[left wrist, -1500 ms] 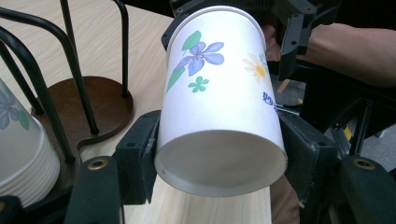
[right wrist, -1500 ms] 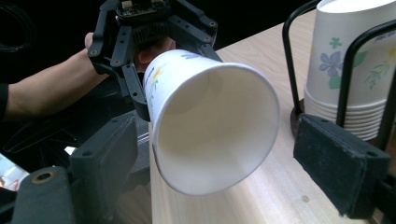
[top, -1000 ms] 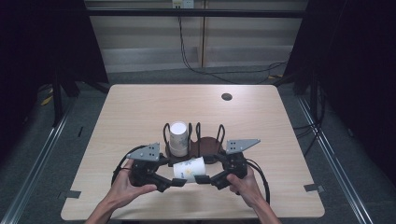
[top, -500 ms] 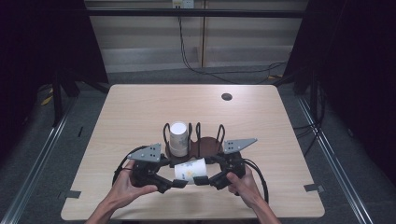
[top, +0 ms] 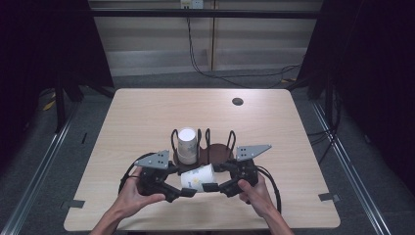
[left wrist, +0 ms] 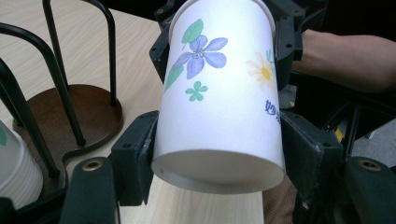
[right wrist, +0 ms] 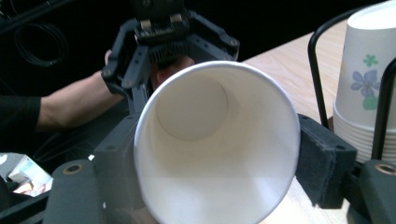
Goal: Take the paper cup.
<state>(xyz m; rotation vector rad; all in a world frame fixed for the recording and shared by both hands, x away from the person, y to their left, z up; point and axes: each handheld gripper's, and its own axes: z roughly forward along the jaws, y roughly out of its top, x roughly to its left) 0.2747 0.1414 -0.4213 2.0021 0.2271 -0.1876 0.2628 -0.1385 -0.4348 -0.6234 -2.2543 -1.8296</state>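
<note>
Two tools met on one paper cup (top: 197,176), held on its side just above the tabletop (top: 147,117), in front of the black wire rack (top: 208,147). Our left tool (top: 182,192) clasped its base end, jaws just easing apart. Our right tool (top: 211,187) had just narrowed onto its rim end. A cup stack (top: 187,145) stood in the rack.

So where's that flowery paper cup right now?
In the high view the paper cup lies on its side between the left gripper and right gripper, just in front of the cup rack.
</note>
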